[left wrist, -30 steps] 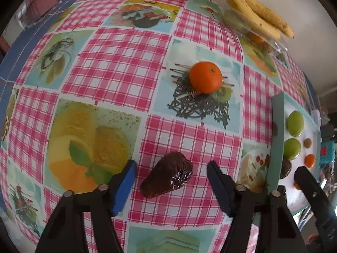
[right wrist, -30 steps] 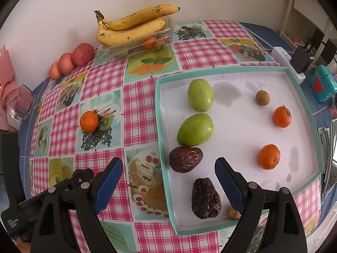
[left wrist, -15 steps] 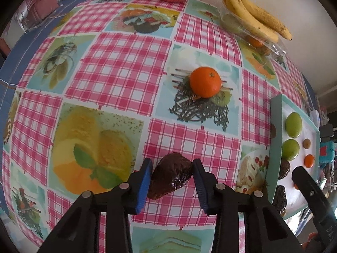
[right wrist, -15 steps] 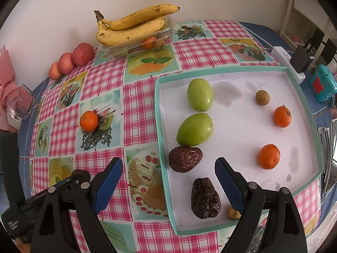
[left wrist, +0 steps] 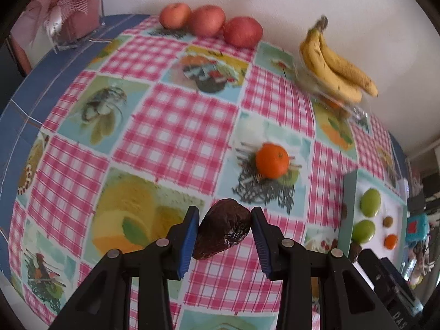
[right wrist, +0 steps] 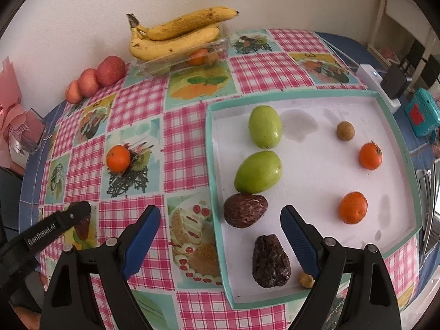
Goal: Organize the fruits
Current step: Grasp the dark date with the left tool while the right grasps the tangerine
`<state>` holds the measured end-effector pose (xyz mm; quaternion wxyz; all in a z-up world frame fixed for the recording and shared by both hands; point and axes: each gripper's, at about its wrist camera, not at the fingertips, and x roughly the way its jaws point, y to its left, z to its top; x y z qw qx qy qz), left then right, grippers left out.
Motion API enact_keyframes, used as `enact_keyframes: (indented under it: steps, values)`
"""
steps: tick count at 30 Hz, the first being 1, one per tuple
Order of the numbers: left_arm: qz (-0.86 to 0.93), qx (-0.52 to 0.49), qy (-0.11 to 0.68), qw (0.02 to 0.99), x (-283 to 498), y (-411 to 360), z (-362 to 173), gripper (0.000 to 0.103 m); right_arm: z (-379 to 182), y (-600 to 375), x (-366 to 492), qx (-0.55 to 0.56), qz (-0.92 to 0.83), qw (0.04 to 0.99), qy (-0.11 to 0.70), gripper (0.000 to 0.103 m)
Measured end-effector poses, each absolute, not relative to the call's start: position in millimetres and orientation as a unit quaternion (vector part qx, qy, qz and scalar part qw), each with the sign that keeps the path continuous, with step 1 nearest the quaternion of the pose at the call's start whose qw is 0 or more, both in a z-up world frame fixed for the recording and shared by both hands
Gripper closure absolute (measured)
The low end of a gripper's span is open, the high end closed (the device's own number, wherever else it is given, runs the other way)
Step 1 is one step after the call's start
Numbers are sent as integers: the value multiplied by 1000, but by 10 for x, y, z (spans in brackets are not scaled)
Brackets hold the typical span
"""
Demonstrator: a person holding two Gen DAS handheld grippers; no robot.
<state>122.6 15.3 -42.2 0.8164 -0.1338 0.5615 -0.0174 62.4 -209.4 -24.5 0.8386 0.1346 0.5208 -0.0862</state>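
My left gripper (left wrist: 224, 228) is shut on a dark brown wrinkled date (left wrist: 222, 229) and holds it lifted above the checked tablecloth. A loose tangerine (left wrist: 272, 161) lies on the cloth beyond it. The teal-rimmed white tray (right wrist: 214, 165) holds two green fruits (right wrist: 258, 172), two dates (right wrist: 244, 210), two tangerines (right wrist: 353, 207) and a small brown fruit (right wrist: 345, 130). My right gripper (right wrist: 220, 236) is open and empty, hovering over the tray's near left rim. The left gripper (right wrist: 78, 217) shows at the left of the right wrist view.
Bananas (right wrist: 178, 35) lie on a clear plastic container at the back by the wall. Three red apples (left wrist: 211, 23) sit at the back left. A pink wrapped box (left wrist: 71, 19) stands at the far left corner. A teal device (right wrist: 422, 115) and a white power strip (right wrist: 379, 88) lie right of the tray.
My left gripper closed on the date and lifted it off the cloth; the view tilted up. My right gripper has stayed in place, open.
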Motion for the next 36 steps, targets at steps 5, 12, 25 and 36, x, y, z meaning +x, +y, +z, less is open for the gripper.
enact_keyframes:
  steps: [5,12,25,36]
  values:
    - [-7,-147,542,828,1256,259,-324,62,-186,-1982,660,120,-73,849,509,14]
    - [3,-172,525,834,1390,485,-286,62,-58,-1768,799,111,-42,865,487,17]
    - [26,-221,526,821,1495,920,-428,62,-164,-1170,1452,86,3,858,506,48]
    - [26,-243,522,817,1496,1052,-429,62,-555,-753,1809,42,12,839,543,55]
